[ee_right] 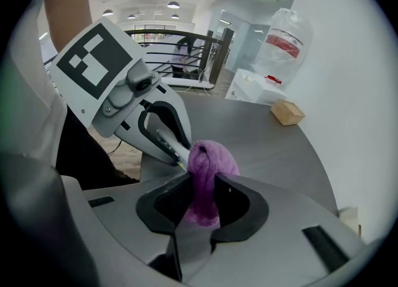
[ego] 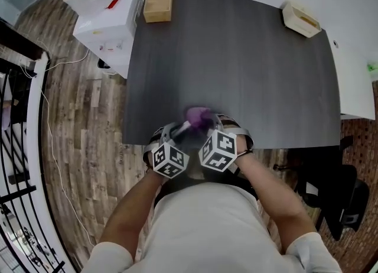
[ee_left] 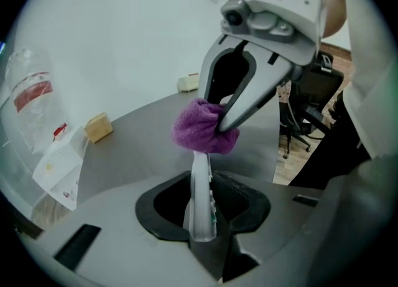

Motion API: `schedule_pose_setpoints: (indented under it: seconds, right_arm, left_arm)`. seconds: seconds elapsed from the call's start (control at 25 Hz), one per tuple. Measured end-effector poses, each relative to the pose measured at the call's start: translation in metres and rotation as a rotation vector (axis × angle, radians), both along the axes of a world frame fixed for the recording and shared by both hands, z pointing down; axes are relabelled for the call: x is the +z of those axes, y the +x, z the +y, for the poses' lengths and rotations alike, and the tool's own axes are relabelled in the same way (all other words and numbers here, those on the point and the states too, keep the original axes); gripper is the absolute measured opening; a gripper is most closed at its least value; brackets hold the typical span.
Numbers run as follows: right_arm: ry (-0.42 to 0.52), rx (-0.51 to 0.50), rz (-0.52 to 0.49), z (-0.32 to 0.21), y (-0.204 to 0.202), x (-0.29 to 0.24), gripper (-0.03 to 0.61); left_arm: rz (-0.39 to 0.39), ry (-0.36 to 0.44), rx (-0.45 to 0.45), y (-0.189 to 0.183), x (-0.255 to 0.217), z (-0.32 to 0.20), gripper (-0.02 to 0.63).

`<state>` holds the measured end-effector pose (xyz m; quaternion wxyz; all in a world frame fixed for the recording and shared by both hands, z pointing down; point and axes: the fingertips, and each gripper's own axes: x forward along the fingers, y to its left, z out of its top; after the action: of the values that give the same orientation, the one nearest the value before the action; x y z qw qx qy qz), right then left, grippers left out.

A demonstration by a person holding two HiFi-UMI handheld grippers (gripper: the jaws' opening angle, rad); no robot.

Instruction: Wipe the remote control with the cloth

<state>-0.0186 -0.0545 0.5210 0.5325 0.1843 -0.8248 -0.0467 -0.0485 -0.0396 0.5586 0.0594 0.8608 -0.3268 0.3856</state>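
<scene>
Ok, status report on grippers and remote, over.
Left gripper shut on remote. Right gripper shut on cloth. Cloth bunched over remote's far end. Nothing in the way.

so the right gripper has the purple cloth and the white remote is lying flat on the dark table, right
Not quite. The slim white plastic remote control isn't lying on the dark grey table: the left gripper is shut on it, as the left gripper view shows. The right gripper does hold the fuzzy purple cloth.
</scene>
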Motion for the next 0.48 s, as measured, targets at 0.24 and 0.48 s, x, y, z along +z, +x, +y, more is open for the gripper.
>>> schedule_pose_setpoints:
  seconds: [0.24, 0.48]
  right_arm:
    - [-0.005, 0.01, 0.009, 0.002, 0.001, 0.002, 0.104]
    - [-0.013, 0.03, -0.011, 0.002, 0.003, 0.002, 0.104]
  left_arm:
    - [0.038, -0.009, -0.06, -0.025, 0.015, 0.008, 0.19]
    - [0.095, -0.058, -0.014, -0.026, 0.025, 0.015, 0.173]
